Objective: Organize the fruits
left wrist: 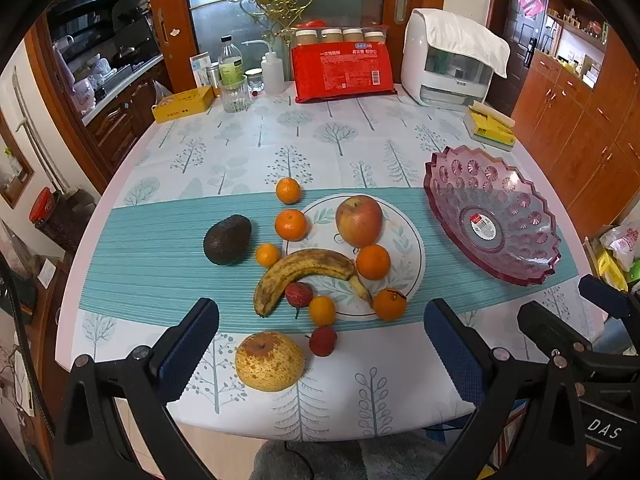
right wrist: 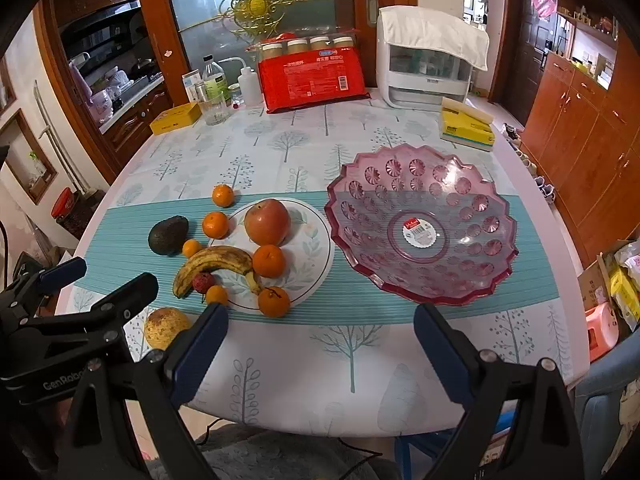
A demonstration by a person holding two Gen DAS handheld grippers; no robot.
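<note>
Pear [left wrist: 269, 361] (nearest) fronts lychee [left wrist: 322, 341], banana [left wrist: 304, 270], plate [left wrist: 408, 240].

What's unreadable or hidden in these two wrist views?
- Lower lychee: seen from the left wrist; in the right wrist view the right gripper finger hides it.
- Pear: right edge covered by that finger.
- Pink bowl sticker: print too small, both views.

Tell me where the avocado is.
In both views, the avocado lies on the teal mat, left of the white plate, with small oranges between them.
</note>
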